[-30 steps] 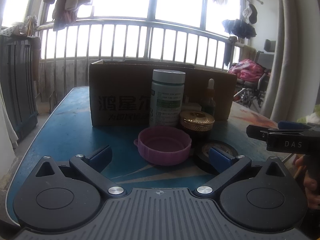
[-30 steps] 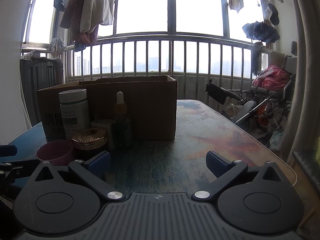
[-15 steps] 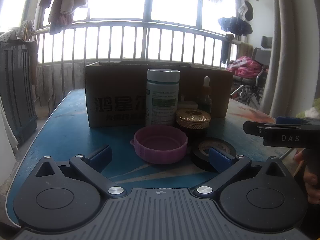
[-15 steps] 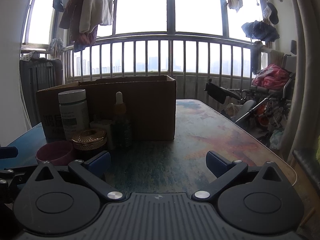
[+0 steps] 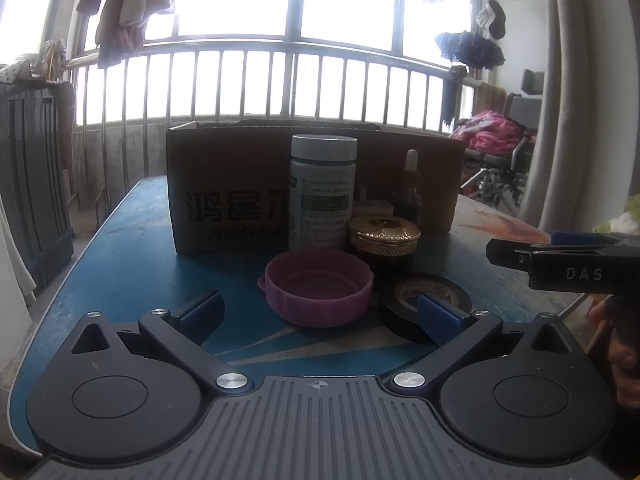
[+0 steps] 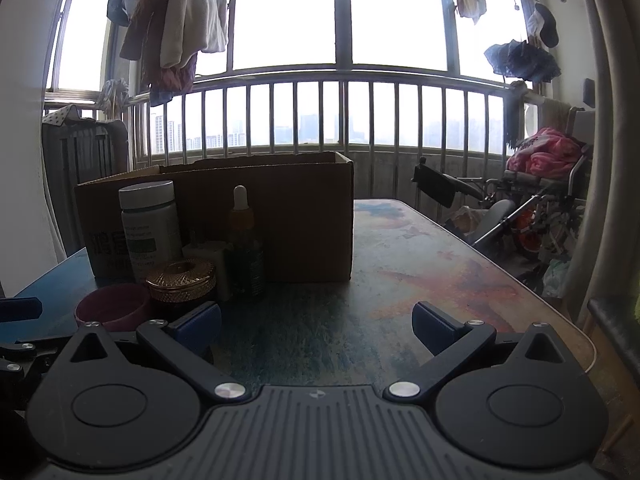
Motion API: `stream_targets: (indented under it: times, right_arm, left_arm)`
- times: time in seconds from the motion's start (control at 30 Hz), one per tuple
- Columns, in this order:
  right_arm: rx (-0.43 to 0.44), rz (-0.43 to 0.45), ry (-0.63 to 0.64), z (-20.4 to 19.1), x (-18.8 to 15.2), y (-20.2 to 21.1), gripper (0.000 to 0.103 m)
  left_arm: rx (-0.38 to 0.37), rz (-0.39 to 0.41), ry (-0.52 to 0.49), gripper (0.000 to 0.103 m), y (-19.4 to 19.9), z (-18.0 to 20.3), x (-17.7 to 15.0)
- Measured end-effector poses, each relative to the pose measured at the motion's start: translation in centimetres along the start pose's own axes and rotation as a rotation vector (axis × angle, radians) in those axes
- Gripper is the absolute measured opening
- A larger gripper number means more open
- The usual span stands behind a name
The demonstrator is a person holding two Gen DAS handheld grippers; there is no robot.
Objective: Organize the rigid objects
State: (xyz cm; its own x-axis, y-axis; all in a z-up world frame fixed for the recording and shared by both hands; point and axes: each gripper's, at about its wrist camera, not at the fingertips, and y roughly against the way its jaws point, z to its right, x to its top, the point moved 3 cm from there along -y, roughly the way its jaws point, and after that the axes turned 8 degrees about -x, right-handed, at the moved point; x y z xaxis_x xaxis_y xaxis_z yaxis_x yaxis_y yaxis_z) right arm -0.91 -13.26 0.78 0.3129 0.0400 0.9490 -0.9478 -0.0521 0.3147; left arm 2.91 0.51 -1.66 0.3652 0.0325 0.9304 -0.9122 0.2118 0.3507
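Presently on the counter (image 5: 132,264), listed near to far:

1. Left gripper (image 5: 320,312): jaws spread wide, holding nothing; blue pads low over the counter, one to each side of the front items
2. Pink lid (image 5: 318,286): lying rim-up, between the left jaws and just ahead of them; also seen at the left edge of the right wrist view (image 6: 112,306)
3. Black tape roll (image 5: 426,304): flat on the counter, just right of the pink lid, partly behind the left gripper's right pad
4. Gold-lidded jar (image 5: 384,236): dark body, ribbed gold top, behind the tape roll and close beside the pink lid (image 6: 180,280)
5. White bottle (image 5: 323,192): upright, grey cap, green label, directly behind the pink lid (image 6: 149,228)
6. Dropper bottle (image 5: 411,192): upright, white bulb, dark glass, right of the white bottle (image 6: 244,248)
7. Small white box (image 6: 210,258): between the white bottle and dropper bottle, mostly hidden
8. Cardboard box (image 5: 228,192): open-topped, printed characters on its front, standing behind the whole cluster (image 6: 304,216)
9. Right gripper (image 6: 316,328): jaws wide apart, empty, over bare counter to the right of the cluster; its side shows at the right edge of the left wrist view (image 5: 568,264)
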Motion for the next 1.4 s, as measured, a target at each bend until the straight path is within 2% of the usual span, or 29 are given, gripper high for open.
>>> stream_targets:
  times: [0.37, 0.53, 0.83, 1.03, 1.1, 1.17, 1.4]
  right_arm:
    - [0.016, 0.002, -0.006, 0.1, 0.1, 0.1, 0.103]
    - [0.046, -0.003, -0.022, 0.0, 0.3, 0.0, 0.103]
    - [0.122, 0.013, -0.035, -1.0, 1.3, -0.6, 0.103]
    - [0.206, 0.004, -0.020, -2.4, 1.4, -0.6, 0.103]
    - [0.222, 0.005, -0.011, -2.7, 1.4, -0.5, 0.103]
    - [0.230, 0.016, -0.005, -3.0, 1.4, -0.3, 0.103]
    - [0.302, 0.010, -0.029, -3.2, 1.8, 0.2, 0.103]
  left_arm:
    - [0.006, -0.010, 0.002, 0.103, -0.3, 0.0, -0.1]
    - [0.077, -0.003, -0.025, 0.103, -0.3, -0.1, -0.1]
    - [0.083, 0.011, 0.018, 0.102, -1.7, -0.5, 1.1]
    - [0.049, -0.042, 0.074, 0.089, -3.1, -1.0, 1.0]
    - [0.048, -0.058, 0.070, 0.077, -3.4, -1.0, 0.9]
    - [0.043, -0.079, 0.077, 0.071, -3.6, -1.1, 0.6]
    - [0.048, -0.071, 0.071, 0.070, -2.9, -1.2, 0.4]
